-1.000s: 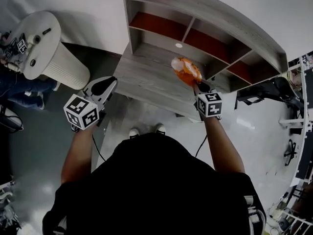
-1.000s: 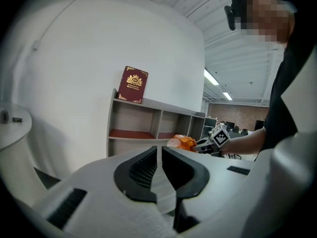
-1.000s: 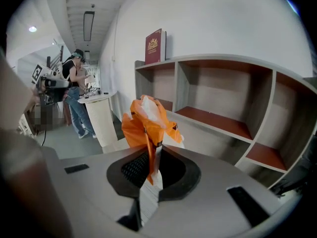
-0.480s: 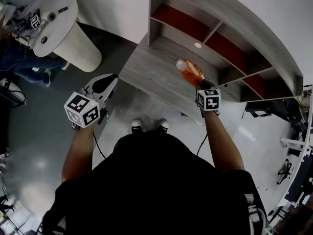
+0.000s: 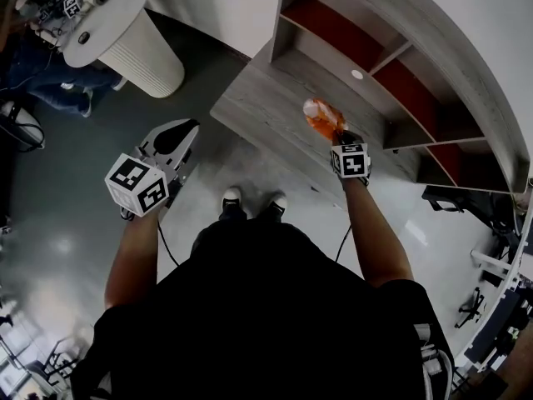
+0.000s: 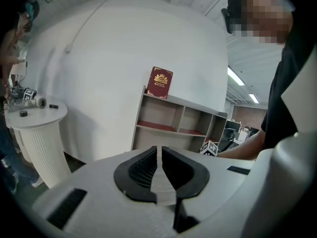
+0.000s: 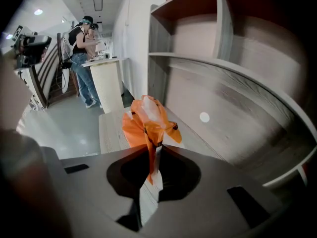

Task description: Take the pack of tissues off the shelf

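The pack of tissues [image 5: 321, 115], orange and white plastic, hangs crumpled from my right gripper [image 5: 333, 133], which is shut on its lower edge. It is held above the wide lower board [image 5: 258, 111] of the grey wooden shelf [image 5: 433, 52], outside the compartments. In the right gripper view the pack [image 7: 148, 120] sticks up from between the closed jaws of the right gripper [image 7: 152, 150], with the shelf [image 7: 223, 78] behind it. My left gripper [image 5: 179, 132] is off to the left of the shelf over the floor. In the left gripper view, the left gripper [image 6: 159, 157] is shut with nothing in it.
A red book [image 6: 159, 83] stands on top of the shelf. A white round pedestal table [image 5: 125, 32] with small items stands at the left, a person beside it. A black chair [image 5: 470, 207] sits to the right of the shelf. My feet [image 5: 250, 202] are close to the lower board.
The right gripper has come down with the pack still in it. The left gripper has shifted slightly. The head view has swung, so the shelf sits further right.
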Demonstrator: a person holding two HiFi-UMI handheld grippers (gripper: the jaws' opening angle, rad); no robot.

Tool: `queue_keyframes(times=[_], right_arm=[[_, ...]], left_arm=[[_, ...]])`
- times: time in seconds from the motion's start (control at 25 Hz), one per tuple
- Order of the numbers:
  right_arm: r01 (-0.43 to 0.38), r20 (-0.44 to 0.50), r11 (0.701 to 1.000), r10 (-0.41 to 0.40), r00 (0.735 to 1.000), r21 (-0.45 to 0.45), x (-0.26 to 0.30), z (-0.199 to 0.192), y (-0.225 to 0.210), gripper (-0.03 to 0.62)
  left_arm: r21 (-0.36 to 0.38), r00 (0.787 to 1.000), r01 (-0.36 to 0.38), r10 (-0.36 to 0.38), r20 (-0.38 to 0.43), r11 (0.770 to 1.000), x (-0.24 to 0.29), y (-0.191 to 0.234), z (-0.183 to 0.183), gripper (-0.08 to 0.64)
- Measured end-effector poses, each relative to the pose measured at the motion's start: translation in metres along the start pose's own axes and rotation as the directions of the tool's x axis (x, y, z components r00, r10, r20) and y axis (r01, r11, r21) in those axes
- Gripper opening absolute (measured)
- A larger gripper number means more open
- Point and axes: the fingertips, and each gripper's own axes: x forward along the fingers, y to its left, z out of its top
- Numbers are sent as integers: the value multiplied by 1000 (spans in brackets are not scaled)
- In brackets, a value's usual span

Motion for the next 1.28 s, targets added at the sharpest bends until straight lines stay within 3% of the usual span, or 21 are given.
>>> queue_keyframes(times=[0.64, 0.84, 1.28], right_arm=[[-51, -116, 992, 37, 993, -114, 78, -42, 30, 25], [-65, -135, 984, 43, 990, -167, 94, -42, 35, 25], [-87, -168, 978, 55, 984, -191, 121, -46, 47, 25]], left_arm=[[-44, 995, -93, 91, -42, 995, -16, 21, -26, 44], [-51, 992, -121, 118, -50, 991, -20, 29, -29, 44], [-68, 987, -155, 151, -61, 986, -27, 37, -35, 44]])
